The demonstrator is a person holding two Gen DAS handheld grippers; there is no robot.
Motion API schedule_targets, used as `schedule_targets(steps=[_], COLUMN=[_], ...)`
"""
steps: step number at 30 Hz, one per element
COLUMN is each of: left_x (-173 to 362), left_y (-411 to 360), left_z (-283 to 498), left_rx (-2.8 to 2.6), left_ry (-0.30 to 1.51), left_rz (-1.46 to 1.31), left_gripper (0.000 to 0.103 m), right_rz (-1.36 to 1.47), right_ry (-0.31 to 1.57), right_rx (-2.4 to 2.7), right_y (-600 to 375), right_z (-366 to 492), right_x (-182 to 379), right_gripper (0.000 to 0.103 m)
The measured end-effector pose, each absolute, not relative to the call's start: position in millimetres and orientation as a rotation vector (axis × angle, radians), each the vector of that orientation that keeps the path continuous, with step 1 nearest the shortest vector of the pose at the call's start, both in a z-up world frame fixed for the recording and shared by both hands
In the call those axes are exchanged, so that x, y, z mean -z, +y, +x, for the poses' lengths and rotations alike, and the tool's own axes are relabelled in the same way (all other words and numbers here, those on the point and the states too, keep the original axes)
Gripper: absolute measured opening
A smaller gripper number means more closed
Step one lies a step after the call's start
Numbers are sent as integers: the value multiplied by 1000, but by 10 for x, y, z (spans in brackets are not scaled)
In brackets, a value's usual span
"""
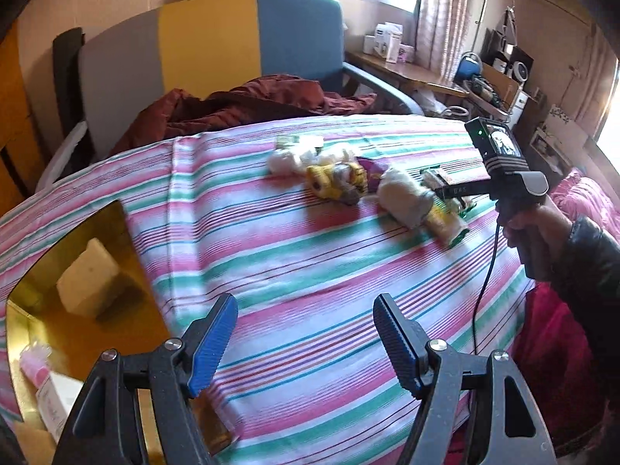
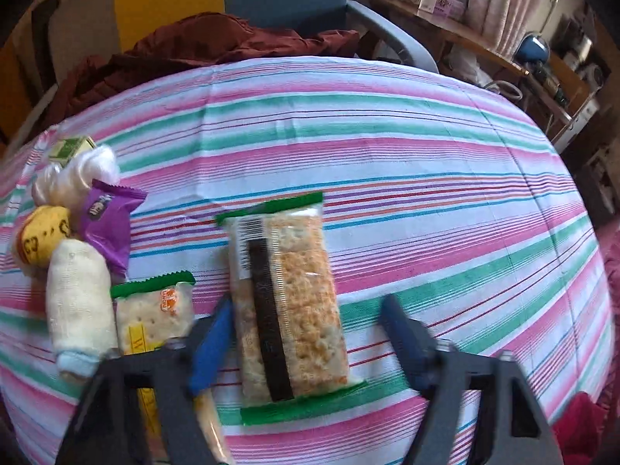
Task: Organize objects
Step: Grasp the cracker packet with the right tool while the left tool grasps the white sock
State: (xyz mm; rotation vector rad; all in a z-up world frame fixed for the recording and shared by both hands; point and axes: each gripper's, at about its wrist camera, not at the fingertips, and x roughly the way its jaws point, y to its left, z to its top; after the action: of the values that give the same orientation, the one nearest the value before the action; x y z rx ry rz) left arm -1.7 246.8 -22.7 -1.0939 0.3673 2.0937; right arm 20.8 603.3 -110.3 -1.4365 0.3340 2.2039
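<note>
Left claw: wide, nothing between the pads, over bare striped bedsheet.
Right claw: jaws straddle the cracker pack; left pad at its edge, right pad apart; grip not settled.
Cracker pack: flat on the bed, centre near.
Pile: socks, purple wrapper, second cracker pack, left.
Gold tray: near left.

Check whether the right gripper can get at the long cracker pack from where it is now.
Probably yes. The right gripper already straddles the long cracker pack, one finger by its left edge, the other clear on the right. Nothing lies on the pack; the smaller cracker pack sits close left but apart.
</note>
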Motion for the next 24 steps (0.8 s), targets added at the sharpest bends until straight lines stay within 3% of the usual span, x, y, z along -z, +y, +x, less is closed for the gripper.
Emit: schedule_targets(steps=[10, 24], left_x=[462, 757], left_y=[3071, 3780], left_z=[-157, -587], left_rx=[-1893, -1748], left_ry=[230, -24], left_rz=[-1246, -1487], left_gripper=[74, 72], right_rz=[-1515, -1527], right_ry=[291, 280], right_rx=[-2217, -2230], right_y=[5877, 5884], right_z=[716, 651], right_x=[1073, 1091], right_gripper=[47, 49])
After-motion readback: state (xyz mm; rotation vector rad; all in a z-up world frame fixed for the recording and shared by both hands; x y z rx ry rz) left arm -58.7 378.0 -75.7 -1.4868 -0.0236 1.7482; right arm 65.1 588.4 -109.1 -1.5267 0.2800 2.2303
